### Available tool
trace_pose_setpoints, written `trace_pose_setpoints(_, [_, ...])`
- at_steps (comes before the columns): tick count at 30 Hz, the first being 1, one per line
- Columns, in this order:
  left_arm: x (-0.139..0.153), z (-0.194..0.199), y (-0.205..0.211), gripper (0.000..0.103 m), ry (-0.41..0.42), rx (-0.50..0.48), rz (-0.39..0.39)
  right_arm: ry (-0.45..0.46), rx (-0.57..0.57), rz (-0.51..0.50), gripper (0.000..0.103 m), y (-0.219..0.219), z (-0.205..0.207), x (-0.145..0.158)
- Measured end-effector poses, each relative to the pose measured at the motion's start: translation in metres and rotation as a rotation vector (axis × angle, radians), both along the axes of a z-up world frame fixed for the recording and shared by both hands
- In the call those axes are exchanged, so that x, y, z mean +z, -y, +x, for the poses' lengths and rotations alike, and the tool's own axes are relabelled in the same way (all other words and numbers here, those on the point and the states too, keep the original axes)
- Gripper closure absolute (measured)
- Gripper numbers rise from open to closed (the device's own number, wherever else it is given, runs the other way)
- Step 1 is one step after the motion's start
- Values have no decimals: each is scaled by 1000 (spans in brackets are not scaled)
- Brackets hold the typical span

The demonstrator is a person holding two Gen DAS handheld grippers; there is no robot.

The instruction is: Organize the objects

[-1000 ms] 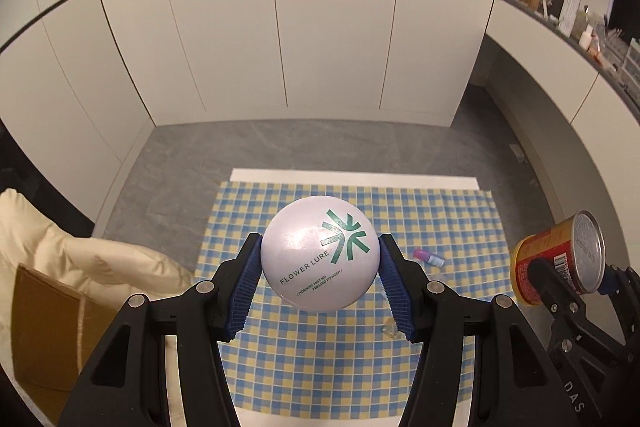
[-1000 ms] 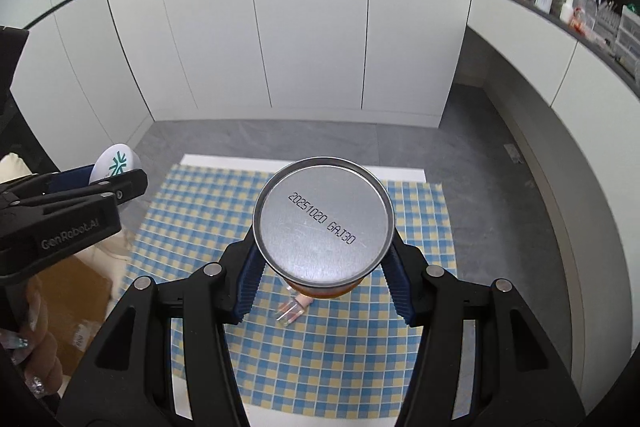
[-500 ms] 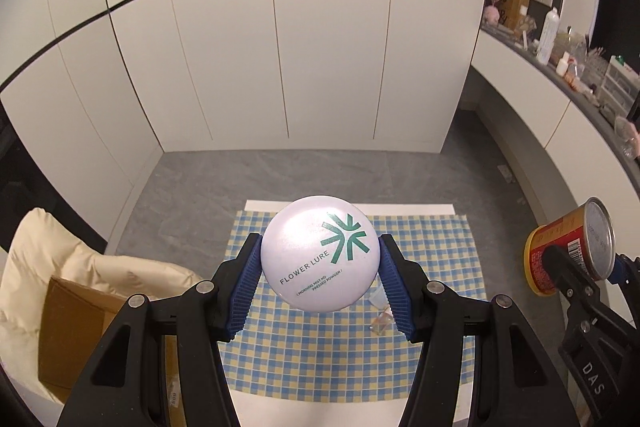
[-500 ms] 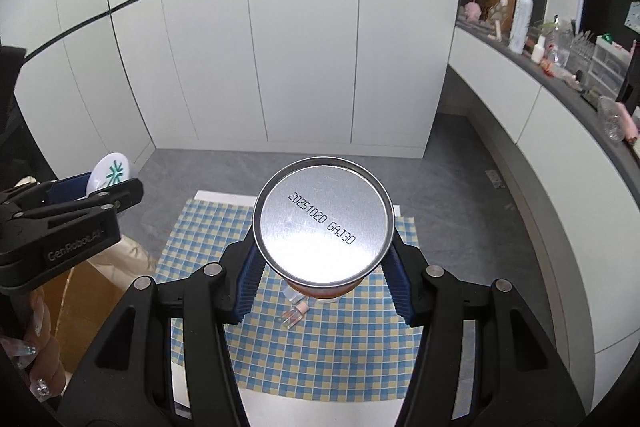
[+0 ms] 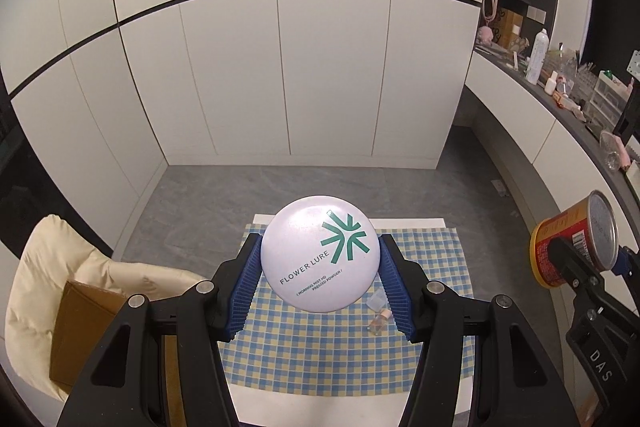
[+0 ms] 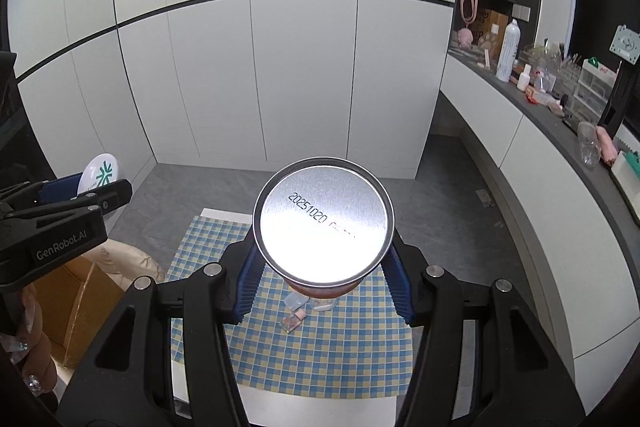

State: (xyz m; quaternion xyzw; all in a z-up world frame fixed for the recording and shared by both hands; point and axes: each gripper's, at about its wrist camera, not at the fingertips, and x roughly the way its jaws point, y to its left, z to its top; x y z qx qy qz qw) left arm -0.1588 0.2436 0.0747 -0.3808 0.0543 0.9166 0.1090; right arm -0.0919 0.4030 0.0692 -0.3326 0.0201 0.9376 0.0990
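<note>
My left gripper [image 5: 319,281] is shut on a round white powder compact [image 5: 320,253] with a green star logo, held high above the table. It also shows at the left of the right wrist view [image 6: 98,177]. My right gripper [image 6: 323,261] is shut on an orange can with a silver end [image 6: 323,227] that faces the camera; the can also shows at the right of the left wrist view [image 5: 576,245]. Far below, a small glass bottle [image 5: 379,321] and a clear cap [image 5: 376,300] lie on the blue-and-yellow checked cloth [image 5: 320,347].
The checked cloth [image 6: 320,355] covers a white table. A cream cushion [image 5: 48,287] with a cardboard box [image 5: 84,331] sits to the left. White cupboards stand behind. A dark counter [image 6: 560,107] with bottles and clutter runs along the right.
Both grippers have risen well above the table with their objects still held; the cloth looks smaller and further below. The can's end now catches a bright glare.
</note>
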Motion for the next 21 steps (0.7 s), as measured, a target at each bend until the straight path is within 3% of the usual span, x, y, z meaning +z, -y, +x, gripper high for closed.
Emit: trace_pose_setpoints(21, [8, 30, 6, 45, -15, 4, -11, 0, 1, -8, 47, 6, 15, 8])
